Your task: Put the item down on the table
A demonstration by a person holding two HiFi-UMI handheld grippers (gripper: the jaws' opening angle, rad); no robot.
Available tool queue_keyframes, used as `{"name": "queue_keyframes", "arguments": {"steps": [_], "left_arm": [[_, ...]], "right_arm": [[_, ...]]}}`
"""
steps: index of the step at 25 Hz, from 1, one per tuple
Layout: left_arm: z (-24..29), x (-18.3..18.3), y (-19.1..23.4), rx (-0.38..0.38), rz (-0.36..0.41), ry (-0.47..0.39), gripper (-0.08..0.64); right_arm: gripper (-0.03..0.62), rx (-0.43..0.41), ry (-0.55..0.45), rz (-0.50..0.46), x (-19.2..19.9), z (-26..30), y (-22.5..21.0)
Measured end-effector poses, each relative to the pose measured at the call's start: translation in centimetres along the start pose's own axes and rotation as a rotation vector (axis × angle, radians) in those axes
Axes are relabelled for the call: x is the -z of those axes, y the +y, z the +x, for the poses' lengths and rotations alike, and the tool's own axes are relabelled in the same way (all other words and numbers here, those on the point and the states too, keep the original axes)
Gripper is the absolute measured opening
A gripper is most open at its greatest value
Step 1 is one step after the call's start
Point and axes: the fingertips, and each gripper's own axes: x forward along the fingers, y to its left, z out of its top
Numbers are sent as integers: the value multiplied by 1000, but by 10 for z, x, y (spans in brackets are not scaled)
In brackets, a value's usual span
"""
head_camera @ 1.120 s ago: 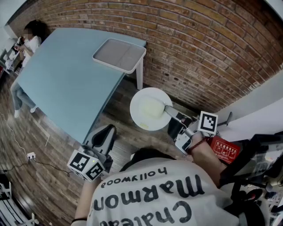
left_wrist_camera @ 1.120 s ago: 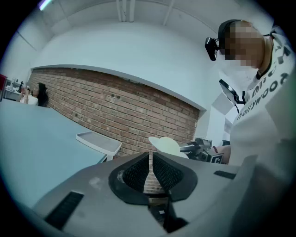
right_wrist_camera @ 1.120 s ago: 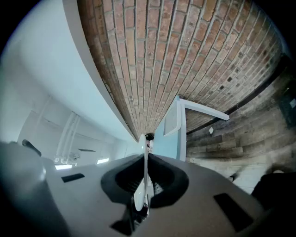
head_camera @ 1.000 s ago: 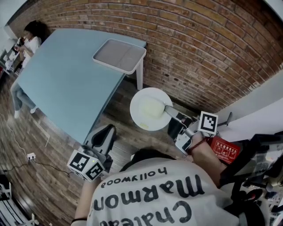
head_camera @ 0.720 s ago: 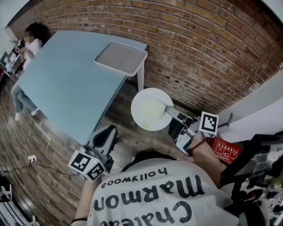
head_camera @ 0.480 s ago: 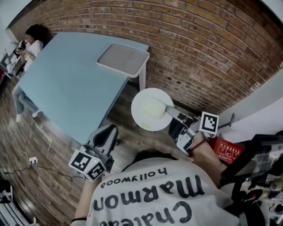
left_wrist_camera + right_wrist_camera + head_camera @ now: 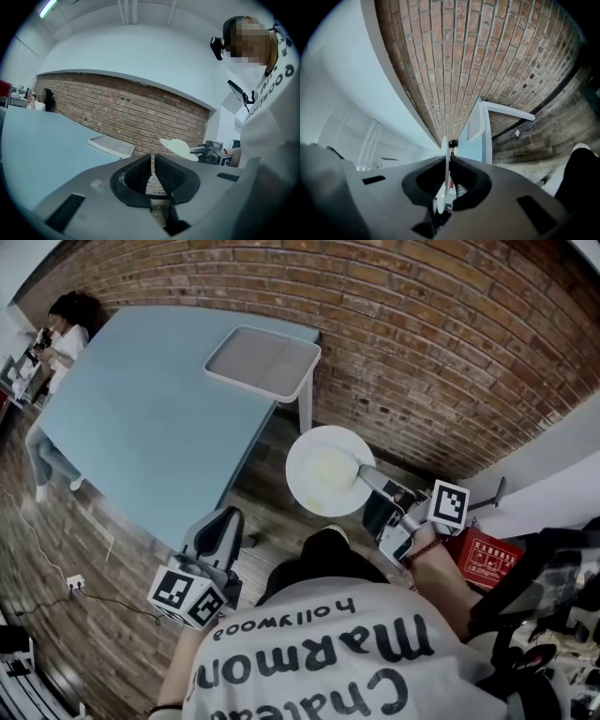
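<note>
Closest to us, our left gripper (image 7: 221, 527) hangs low by the table's near edge, its jaws pressed together on nothing. Our right gripper (image 7: 366, 476) is clamped on the rim of a white plate (image 7: 322, 472) — edge-on between the jaws in the right gripper view. The plate is held in the air over the wooden floor (image 7: 251, 472), just off the corner of the light blue table (image 7: 131, 418), not on it. On that corner lies a pale tray (image 7: 263, 360). Beyond runs a brick wall (image 7: 422, 324) — and a person (image 7: 58, 329) is at the table's far end.
</note>
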Motion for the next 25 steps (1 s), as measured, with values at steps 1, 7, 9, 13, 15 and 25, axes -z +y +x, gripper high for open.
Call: {"name": "queue_keyframes", "arguments": {"steps": [1, 7, 9, 13, 15, 25], "left_arm": [[3, 3, 2, 0, 3, 14, 27], [30, -7, 31, -76, -58, -6, 27], [42, -14, 38, -92, -65, -17, 27], [72, -21, 51, -114, -63, -7, 27], [88, -22, 56, -116, -74, -9, 27], [145, -32, 73, -160, -96, -11, 27]], "right_arm": [[23, 1, -2, 6, -4, 2, -3], [23, 11, 34, 8, -33, 27, -13], [23, 7, 44, -1, -47, 38, -13], [23, 20, 50, -6, -77, 52, -20], [23, 27, 55, -6, -92, 56, -24], [23, 36, 113, 0, -153, 93, -38]]}}
